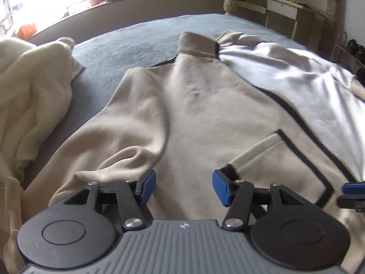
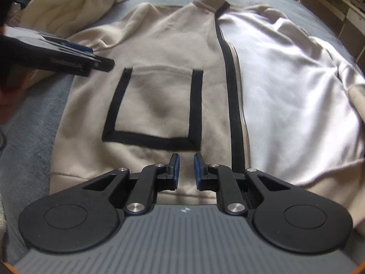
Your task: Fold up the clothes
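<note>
1. Beige fleece zip jacket with black trim (image 2: pixel 159 45): centre frame on grey-blue bedspread (image 1: pixel 136 36), front panel over white lining (image 2: pixel 285 91).
2. Left gripper (image 1: pixel 183 187): jaws wide apart, empty, by sleeve.
3. Right gripper (image 2: pixel 186 171): jaws slightly parted, empty, at hem.
4. Step, judged: mid-fold; next needs a fabric edge gripped.

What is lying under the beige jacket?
Under the beige jacket a grey-blue bed cover shows all around its edges. The jacket lies open, its white lining facing up on one side. Whatever lies directly beneath the fabric is covered and cannot be seen.
</note>
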A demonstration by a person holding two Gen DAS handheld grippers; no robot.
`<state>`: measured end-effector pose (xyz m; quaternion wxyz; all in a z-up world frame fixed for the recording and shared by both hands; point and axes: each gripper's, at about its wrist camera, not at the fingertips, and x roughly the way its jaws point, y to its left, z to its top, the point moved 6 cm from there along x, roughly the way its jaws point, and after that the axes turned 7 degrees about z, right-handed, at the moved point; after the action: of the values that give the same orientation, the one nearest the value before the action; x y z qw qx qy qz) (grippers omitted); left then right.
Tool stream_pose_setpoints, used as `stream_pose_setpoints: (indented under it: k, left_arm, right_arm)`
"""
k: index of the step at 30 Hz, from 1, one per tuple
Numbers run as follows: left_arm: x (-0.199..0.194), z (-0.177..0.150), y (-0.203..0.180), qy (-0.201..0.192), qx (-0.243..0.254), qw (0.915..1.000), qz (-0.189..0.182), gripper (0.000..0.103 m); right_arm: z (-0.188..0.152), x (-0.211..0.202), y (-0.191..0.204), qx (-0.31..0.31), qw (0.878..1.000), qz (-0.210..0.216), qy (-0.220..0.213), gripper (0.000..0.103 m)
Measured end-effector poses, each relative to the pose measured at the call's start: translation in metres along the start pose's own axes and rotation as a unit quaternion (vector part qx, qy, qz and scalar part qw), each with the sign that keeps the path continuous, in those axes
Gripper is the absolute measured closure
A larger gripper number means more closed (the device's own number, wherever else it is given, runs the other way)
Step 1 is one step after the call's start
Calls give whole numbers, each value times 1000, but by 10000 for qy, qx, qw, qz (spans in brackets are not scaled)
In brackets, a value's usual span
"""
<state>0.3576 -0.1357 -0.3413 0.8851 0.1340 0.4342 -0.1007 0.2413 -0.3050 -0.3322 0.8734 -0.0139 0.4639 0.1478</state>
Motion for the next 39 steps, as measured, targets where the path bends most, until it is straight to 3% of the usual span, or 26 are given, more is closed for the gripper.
stream_pose_setpoints:
  k: [1,6,9,13,17,20,22,23,25,27,35,36,39]
  left_arm:
    - [8,-3,8,103,-131,9998,-56,54]
    - [1,2,18,0,-51,9993,-372,53]
    - [-8,17,21,-176,-18,9982,-575,48]
    - [-4,47,28,-418,-2,9965,-728,47]
    - [43,94,44,-560,-215,9975,-378,48]
    - [85,111,67,-368,-504,9980,118,48]
    - [104,108,85,-83,-931,9956,101,44]
    - [113,105,95,57,-1182,9930,33,37]
    - [126,100,110,250,-1545,9876,-95,36]
    - [123,99,111,198,-1405,9898,-115,36]
    - [121,95,109,24,-1288,9916,-139,36]
    - [122,94,109,-15,-1278,9917,-144,36]
    - [120,94,110,-45,-1244,9920,-195,36]
  right_arm:
    - [4,0,-1,-48,10000,-19,-29,91]
    - [-8,31,-20,62,9984,-53,564,91]
    - [14,23,-21,142,9972,13,739,91]
    - [75,25,-19,-7,9993,77,374,91]
    - [154,65,-14,-280,9996,-20,-106,91]
    - [206,108,-14,-337,9987,-51,-378,91]
    - [230,135,-16,-289,9984,-91,-473,91]
    - [235,153,-22,-217,9987,-177,-418,91]
    - [227,187,-39,-58,9989,-471,26,92]
    - [227,194,-48,89,9992,-381,-39,92]
    - [296,194,-50,56,9987,-400,-326,92]
    - [301,205,-59,107,9979,-594,-248,92]
    - [300,229,-101,1078,9920,-645,-75,92]
